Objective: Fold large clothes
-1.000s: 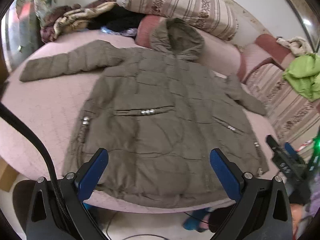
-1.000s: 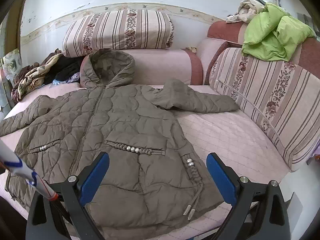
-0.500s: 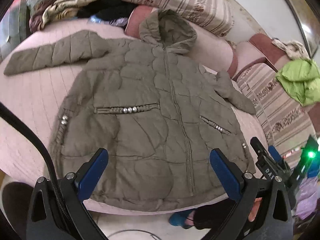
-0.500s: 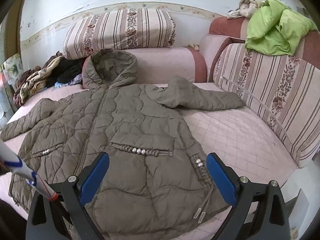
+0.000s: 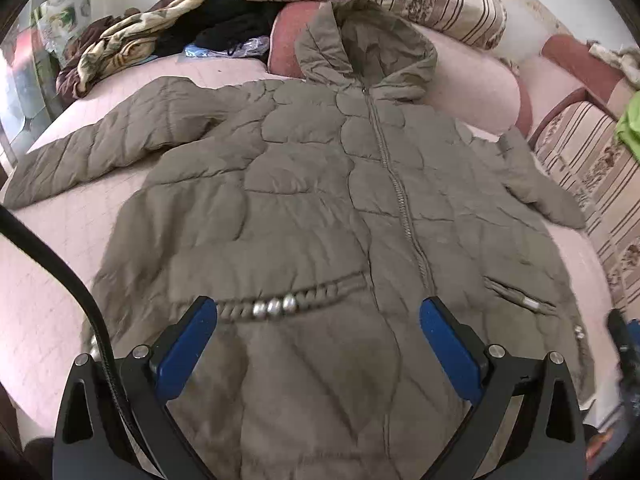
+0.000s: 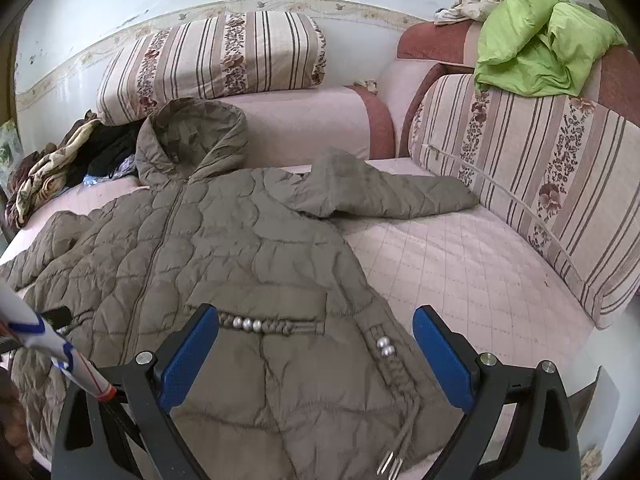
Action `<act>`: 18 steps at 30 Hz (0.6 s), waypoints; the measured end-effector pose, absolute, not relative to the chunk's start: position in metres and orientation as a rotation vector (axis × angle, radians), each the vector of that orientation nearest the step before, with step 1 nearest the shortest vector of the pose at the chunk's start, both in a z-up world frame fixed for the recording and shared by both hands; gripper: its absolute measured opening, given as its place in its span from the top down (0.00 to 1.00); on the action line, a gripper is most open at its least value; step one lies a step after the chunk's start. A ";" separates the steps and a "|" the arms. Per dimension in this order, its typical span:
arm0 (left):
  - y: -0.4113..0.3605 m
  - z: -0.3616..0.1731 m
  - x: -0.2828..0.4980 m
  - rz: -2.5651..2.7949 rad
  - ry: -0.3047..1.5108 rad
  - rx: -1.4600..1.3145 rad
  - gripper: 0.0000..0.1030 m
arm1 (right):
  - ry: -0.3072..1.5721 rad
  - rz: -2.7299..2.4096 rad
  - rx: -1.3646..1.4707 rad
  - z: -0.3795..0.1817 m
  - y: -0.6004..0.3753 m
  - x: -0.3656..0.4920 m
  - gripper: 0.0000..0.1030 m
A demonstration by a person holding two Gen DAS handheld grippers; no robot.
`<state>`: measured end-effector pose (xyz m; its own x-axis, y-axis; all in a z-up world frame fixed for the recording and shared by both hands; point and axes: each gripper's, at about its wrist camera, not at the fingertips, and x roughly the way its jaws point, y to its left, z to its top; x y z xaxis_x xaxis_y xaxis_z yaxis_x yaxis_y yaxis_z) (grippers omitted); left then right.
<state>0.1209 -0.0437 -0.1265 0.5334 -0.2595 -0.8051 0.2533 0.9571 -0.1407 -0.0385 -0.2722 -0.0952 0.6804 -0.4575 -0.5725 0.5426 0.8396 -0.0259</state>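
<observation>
Olive quilted hooded coat flat on pink sofa seat, unfolded. Left gripper, right gripper both spread wide, empty, above hem. Next: pick sleeve, fold inward.

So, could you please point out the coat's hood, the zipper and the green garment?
hood (image 6: 192,136), right wrist view, quilted outer side.
zipper (image 5: 400,196), left wrist view, mid-length.
green garment (image 6: 532,48), right wrist view, central fold.

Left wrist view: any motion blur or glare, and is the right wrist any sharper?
Left wrist: coat soft, lower right edge smeared by motion; window glare upper left. Right wrist: crisp on pocket beads, even light, only fisheye bending at cushions.
</observation>
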 end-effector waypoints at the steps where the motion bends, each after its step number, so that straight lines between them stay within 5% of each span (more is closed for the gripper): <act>1: -0.047 -0.130 0.127 -0.297 0.964 0.001 0.02 | 0.600 -0.567 0.148 -0.095 -0.273 -0.035 0.03; 18: -0.065 -0.179 0.143 -0.214 1.036 0.121 0.00 | 0.651 -0.556 0.196 -0.117 -0.278 -0.006 0.03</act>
<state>0.1429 -0.0646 -0.1786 0.4910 -0.1184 -0.8631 0.2324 0.9726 -0.0012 -0.0059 -0.2785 -0.1174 0.6564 -0.4275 -0.6216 0.5472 0.8370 0.0021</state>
